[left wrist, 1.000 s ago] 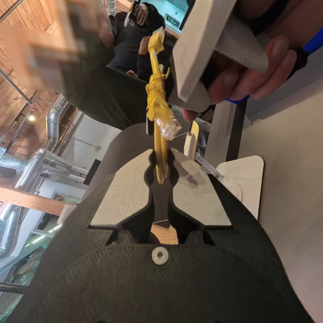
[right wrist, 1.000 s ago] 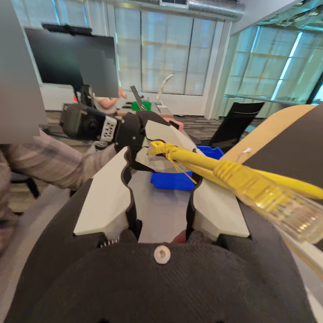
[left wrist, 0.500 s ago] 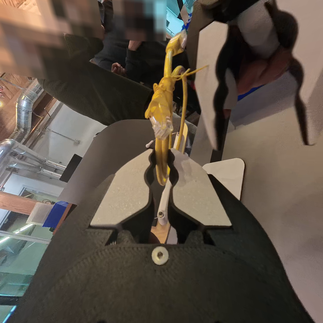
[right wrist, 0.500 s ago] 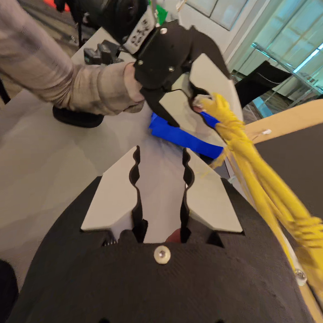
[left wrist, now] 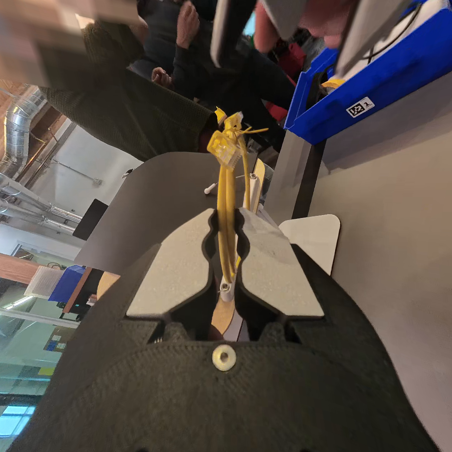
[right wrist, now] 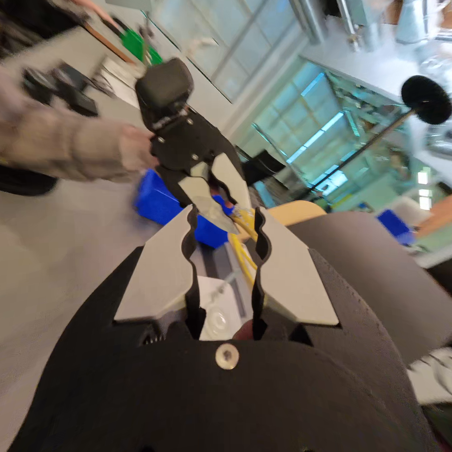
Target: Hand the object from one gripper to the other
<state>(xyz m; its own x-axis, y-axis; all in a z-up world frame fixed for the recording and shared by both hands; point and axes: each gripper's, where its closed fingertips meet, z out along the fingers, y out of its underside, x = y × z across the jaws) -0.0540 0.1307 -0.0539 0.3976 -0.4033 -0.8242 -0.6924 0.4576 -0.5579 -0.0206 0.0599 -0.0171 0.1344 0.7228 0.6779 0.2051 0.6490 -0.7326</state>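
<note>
A bundled yellow network cable (left wrist: pixel 227 239) is clamped between the fingers of my left gripper (left wrist: pixel 227 212), with its clear plug (left wrist: pixel 223 152) sticking out beyond the tips. My right gripper shows in the left wrist view only as blurred grey fingers (left wrist: pixel 225 31) at the top edge. In the right wrist view my right gripper (right wrist: pixel 224 209) is open. The left gripper (right wrist: pixel 241 216) faces it just past its tips, held by a sleeved hand. The yellow cable (right wrist: pixel 244 259) hangs down into the gap, close to the right finger. No contact shows.
A blue bin (left wrist: pixel 367 80) stands on the grey table (left wrist: pixel 391 244) and also shows in the right wrist view (right wrist: pixel 156 198). A white plate (left wrist: pixel 315 239) lies below. A dark chair back (right wrist: pixel 354 256) is on the right. People in dark clothes (left wrist: pixel 122 110) sit behind.
The right gripper has swung round, still open, so the cable now hangs between its fingers instead of off to its right. The left gripper keeps its hold and has tilted.
</note>
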